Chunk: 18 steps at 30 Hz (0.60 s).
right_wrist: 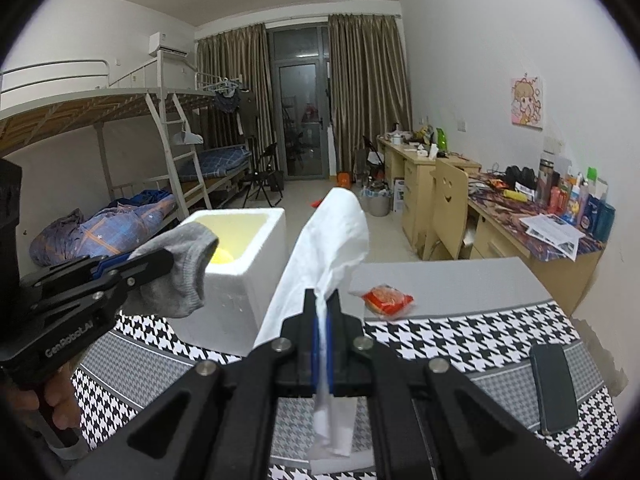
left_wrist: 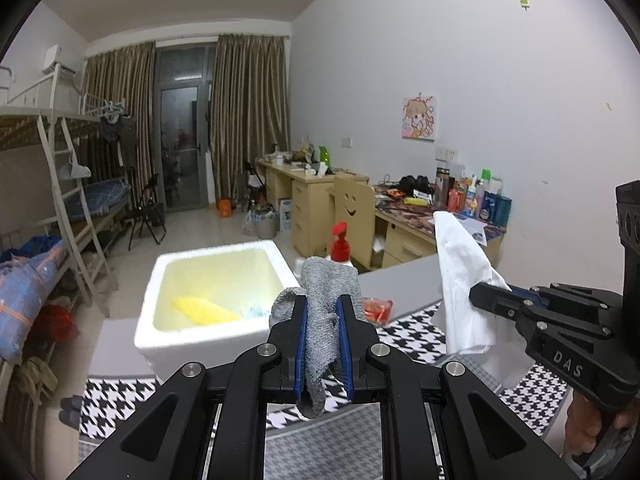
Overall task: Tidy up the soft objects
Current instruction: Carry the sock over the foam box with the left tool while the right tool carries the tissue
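- Nearest our left wrist camera, the left gripper [left_wrist: 322,312] clamps a grey sock [left_wrist: 326,320] between its blue-padded fingers; the sock stands up above the tips and hangs down behind them.
- We hold that gripper raised over the houndstooth cloth [left_wrist: 404,334], just beside the white foam box [left_wrist: 216,292].
- Our right gripper [right_wrist: 322,300] grips a white cloth [right_wrist: 328,240], which rises past the tips and trails below the jaws.
- From the left camera, the right hand [left_wrist: 584,428] grasps its handle at the lower right.
- We count one foam box, holding one yellow item [left_wrist: 206,311] and something pale blue we cannot identify.
- On the table we count one red packet [right_wrist: 387,298] and one dark phone [right_wrist: 554,386], well apart.
- One red-capped pump bottle [left_wrist: 340,245] stands behind the sock.
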{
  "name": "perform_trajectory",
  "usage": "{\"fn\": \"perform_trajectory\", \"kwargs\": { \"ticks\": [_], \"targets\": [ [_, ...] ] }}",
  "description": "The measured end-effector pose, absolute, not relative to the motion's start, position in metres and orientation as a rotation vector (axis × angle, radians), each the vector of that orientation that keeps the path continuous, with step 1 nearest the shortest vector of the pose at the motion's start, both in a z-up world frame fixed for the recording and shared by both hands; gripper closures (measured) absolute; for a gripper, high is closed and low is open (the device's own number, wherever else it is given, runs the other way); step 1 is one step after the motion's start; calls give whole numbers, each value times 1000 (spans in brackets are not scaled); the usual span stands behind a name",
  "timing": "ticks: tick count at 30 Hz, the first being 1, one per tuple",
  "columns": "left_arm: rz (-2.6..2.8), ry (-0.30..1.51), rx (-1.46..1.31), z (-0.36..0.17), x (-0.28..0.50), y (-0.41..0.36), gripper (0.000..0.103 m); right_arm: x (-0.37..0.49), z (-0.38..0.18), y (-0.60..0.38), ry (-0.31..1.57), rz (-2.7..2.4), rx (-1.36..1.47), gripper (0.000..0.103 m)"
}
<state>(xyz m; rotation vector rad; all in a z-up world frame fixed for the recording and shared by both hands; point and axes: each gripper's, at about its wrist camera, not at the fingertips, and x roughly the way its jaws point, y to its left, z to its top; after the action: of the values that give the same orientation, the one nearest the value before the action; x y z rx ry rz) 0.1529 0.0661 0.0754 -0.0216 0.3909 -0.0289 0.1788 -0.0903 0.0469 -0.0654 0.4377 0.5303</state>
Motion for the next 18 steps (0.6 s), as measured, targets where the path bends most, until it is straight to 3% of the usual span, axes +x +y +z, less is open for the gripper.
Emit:
{"fn": "perform_trajectory", "kwargs": {
  "ticks": [18],
  "targets": [
    [58,355,-45,93,180,89,88,193,72,-57,403,594,-100,98]
  ]
}}
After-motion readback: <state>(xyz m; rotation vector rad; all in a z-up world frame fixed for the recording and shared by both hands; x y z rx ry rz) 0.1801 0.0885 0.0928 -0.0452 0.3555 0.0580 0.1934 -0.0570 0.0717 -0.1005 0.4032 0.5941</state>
